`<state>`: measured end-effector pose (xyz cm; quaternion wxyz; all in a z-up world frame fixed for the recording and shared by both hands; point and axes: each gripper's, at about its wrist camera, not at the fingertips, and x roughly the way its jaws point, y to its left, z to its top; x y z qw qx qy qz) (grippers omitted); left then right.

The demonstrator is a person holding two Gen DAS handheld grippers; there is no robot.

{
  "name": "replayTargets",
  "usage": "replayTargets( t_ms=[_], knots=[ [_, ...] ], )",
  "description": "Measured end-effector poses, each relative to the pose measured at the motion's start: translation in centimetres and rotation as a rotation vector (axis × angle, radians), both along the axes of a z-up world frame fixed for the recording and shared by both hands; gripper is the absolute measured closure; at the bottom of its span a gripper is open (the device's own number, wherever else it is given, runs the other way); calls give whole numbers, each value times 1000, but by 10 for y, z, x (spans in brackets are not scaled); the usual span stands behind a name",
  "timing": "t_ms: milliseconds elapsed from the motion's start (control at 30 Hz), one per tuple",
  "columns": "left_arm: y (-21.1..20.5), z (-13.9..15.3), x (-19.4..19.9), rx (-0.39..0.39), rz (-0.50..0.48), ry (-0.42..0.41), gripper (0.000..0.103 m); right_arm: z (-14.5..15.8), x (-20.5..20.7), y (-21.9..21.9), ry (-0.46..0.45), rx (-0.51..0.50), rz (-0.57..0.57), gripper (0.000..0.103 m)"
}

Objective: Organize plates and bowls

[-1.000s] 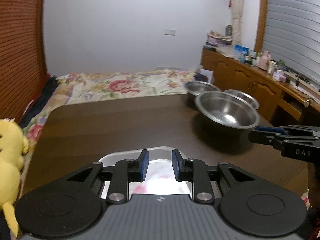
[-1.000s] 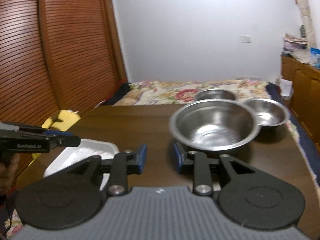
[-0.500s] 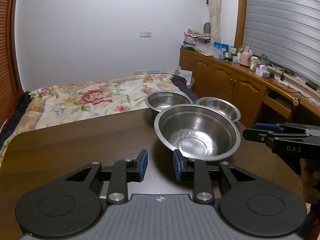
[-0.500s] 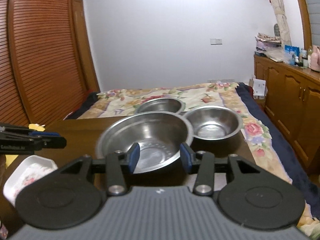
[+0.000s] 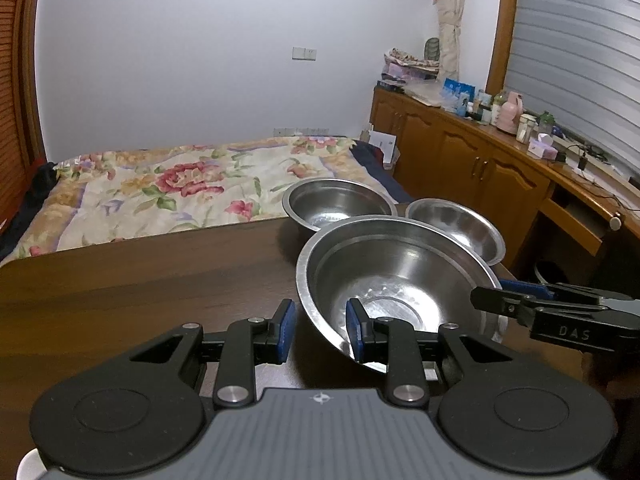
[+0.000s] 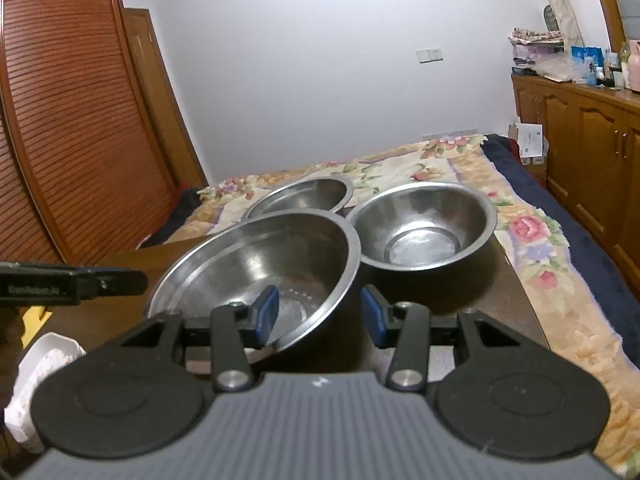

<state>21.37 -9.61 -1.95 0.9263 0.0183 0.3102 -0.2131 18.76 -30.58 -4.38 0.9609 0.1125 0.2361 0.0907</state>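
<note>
- We see three steel bowls grouped at the right end of a dark wooden table (image 5: 140, 280), with a bed under a flowered cover (image 5: 180, 184) just past the table's far edge.
- The large bowl (image 5: 394, 276) sits nearest us; in the right wrist view its rim looks tilted, higher on the far right side, but we cannot tell whether it is off the table.
- The left gripper (image 5: 320, 330) is parted at a middling width and straddles the large bowl's near left rim: its right blue pad is inside the bowl, its left pad outside over the wood. We cannot tell whether either pad touches the metal.
- The right gripper (image 6: 322, 314) is spread wider and straddles the opposite rim: its left pad is inside the bowl, its right pad outside. It has not closed on the rim.
- Each gripper shows at the edge of the other's view as a black bar, level with the large bowl's rim.
- The medium bowl (image 6: 422, 226) stands upright just beside the large one, rims touching or nearly so.
- The shallow bowl (image 6: 304, 196) lies behind both, near the table's far edge, partly hidden by the large bowl.
- A white dish (image 6: 44, 364) with a faint pink pattern sits at the near left of the table, well apart from the bowls.
- A wooden cabinet (image 5: 480, 168) with cluttered top runs along the right wall.
</note>
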Motion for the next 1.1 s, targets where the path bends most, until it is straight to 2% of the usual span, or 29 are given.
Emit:
replayTargets(
  t_ms=[400, 1000, 1100],
  knots=[
    [-7, -13, 21, -2, 14, 58, 73, -9, 15, -7, 16, 41, 10, 55],
    [-10, -22, 38, -10, 30, 92, 73, -14, 21, -8, 11, 54, 22, 55],
    [-10, -23, 38, -12, 25, 94, 75, -14, 21, -7, 4, 55, 34, 63]
  ],
)
